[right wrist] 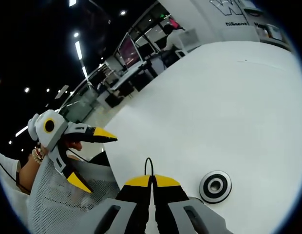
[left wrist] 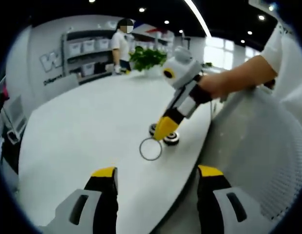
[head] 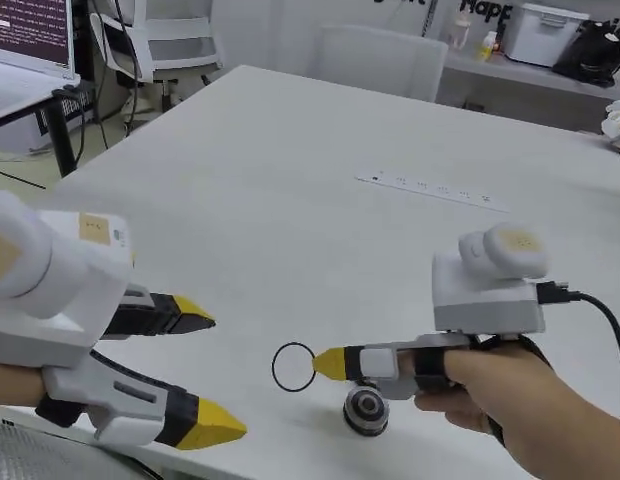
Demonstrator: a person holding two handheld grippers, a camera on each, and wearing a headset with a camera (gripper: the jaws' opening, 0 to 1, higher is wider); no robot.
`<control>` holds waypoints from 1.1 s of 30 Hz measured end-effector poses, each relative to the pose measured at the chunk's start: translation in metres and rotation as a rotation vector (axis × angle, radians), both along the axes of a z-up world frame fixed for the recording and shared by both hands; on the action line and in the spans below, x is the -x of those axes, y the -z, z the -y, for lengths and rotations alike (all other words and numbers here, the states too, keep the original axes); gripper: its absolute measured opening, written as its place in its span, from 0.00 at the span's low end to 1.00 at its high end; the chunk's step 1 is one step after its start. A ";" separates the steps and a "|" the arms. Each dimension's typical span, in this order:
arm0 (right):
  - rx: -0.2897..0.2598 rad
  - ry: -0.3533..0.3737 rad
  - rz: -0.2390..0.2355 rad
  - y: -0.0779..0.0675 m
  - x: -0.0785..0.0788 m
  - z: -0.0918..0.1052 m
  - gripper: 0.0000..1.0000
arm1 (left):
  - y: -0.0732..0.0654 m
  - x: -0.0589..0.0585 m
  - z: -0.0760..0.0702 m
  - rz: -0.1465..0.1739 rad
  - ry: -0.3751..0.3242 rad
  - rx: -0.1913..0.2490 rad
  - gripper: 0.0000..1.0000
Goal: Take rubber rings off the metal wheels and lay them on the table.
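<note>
A thin black rubber ring (head: 293,367) hangs from the yellow tips of my right gripper (head: 328,364), which is shut on its edge just above the white table (head: 290,200). From the left gripper view the ring (left wrist: 150,149) shows as a full loop; in the right gripper view the ring (right wrist: 149,167) stands edge-on, rising from the closed tips of the right gripper (right wrist: 151,181). A metal wheel (head: 367,410) lies flat beside that gripper, also seen as the wheel (right wrist: 215,185) and the wheel (left wrist: 168,138). My left gripper (head: 205,375) is open near the table's front edge, jaws wide apart.
A white power strip (head: 430,188) lies across the far middle of the table. A chair (head: 382,60) stands at the far edge. A mesh chair back (head: 40,455) sits at the front left. A person (left wrist: 121,46) stands by shelves in the distance.
</note>
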State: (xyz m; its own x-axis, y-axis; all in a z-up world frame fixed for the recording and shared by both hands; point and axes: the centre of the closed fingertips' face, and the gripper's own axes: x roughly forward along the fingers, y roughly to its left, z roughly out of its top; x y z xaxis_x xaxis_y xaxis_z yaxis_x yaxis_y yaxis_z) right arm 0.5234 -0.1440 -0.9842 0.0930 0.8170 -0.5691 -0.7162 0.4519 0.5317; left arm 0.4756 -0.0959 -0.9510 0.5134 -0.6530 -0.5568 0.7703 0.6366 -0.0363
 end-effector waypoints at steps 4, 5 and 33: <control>0.029 -0.001 0.001 0.012 0.002 0.002 0.00 | 0.001 -0.001 -0.001 -0.008 -0.015 0.011 0.66; 0.034 -0.001 0.005 0.014 0.003 0.003 0.00 | 0.001 -0.001 -0.001 -0.009 -0.017 0.011 0.66; 0.132 -0.054 0.090 0.003 0.005 0.065 0.12 | 0.010 0.006 0.002 -0.036 0.051 -0.060 0.63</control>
